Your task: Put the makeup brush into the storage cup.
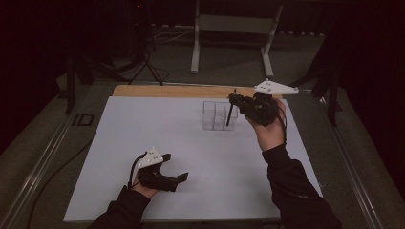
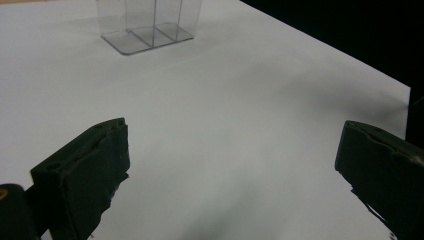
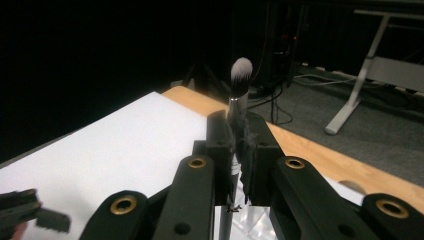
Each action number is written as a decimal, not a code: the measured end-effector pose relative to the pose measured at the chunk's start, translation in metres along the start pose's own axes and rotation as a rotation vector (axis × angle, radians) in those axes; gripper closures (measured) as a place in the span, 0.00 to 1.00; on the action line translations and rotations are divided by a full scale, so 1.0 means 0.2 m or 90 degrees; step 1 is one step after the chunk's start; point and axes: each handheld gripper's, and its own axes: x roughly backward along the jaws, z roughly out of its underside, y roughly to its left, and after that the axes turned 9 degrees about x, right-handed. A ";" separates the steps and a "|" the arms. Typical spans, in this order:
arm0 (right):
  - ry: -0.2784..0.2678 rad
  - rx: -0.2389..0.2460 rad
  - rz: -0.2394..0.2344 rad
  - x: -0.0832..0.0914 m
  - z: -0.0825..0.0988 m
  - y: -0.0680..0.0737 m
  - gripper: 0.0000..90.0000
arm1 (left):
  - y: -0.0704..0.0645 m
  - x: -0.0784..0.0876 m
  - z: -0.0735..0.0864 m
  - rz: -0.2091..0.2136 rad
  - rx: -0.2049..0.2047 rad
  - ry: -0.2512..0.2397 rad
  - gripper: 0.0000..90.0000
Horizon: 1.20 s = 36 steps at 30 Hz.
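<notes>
Nearest, my left gripper rested low on the white sheet, jaws spread wide with nothing between them. Farther out, my right gripper hung above the table's far right part, jaws clamped tight on a makeup brush. Brush stood upright, bristles up, handle end pointing down at the clear box of open compartments. Whether the handle touched the box, couldn't tell.

From above your side you look forward and down on the white sheet. Both gripper views ride low, close behind their jaws, sharing the clear organizer.
</notes>
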 end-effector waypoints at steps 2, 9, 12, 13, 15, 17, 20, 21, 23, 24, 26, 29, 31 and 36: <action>-0.001 0.004 -0.001 -0.01 -0.01 -0.02 0.93 | 0.00 0.00 0.00 0.003 0.001 -0.002 0.02; -0.011 0.013 0.007 -0.05 -0.04 -0.09 0.93 | 0.00 0.00 0.00 0.001 -0.001 -0.002 0.02; -0.005 0.009 0.010 -0.07 -0.05 -0.11 0.93 | 0.00 0.00 0.00 0.004 0.000 -0.004 0.02; -0.004 0.010 0.012 -0.08 -0.05 -0.12 0.93 | 0.00 0.00 0.00 0.004 -0.003 -0.005 0.02; -0.005 0.008 0.015 -0.09 -0.06 -0.13 0.93 | 0.01 0.00 0.00 0.002 -0.006 -0.011 0.02; -0.006 0.011 0.015 -0.11 -0.07 -0.14 0.92 | 0.01 0.00 0.01 0.003 -0.008 -0.015 0.02; -0.008 0.011 0.017 -0.13 -0.09 -0.16 0.92 | 0.01 0.00 0.01 0.002 -0.008 -0.016 0.02; -0.007 0.012 0.019 -0.14 -0.09 -0.16 0.92 | 0.01 0.00 0.01 -0.002 -0.010 -0.016 0.02; -0.007 0.010 0.019 -0.16 -0.09 -0.17 0.92 | 0.02 0.00 0.02 0.003 -0.015 -0.017 0.02; -0.007 0.010 0.021 -0.17 -0.09 -0.18 0.92 | 0.02 0.00 0.02 0.005 -0.014 -0.015 0.02; -0.005 0.011 0.022 -0.19 -0.09 -0.19 0.92 | 0.02 0.00 0.02 0.014 -0.013 -0.015 0.02; -0.002 0.012 0.028 -0.23 -0.09 -0.21 0.92 | 0.01 0.00 0.02 0.019 -0.015 -0.016 0.02; 0.001 0.008 0.031 -0.24 -0.08 -0.22 0.92 | 0.01 0.00 0.02 0.017 -0.020 -0.017 0.02; 0.012 -0.004 0.035 -0.29 -0.05 -0.25 0.92 | 0.02 0.00 0.02 0.014 -0.015 -0.019 0.02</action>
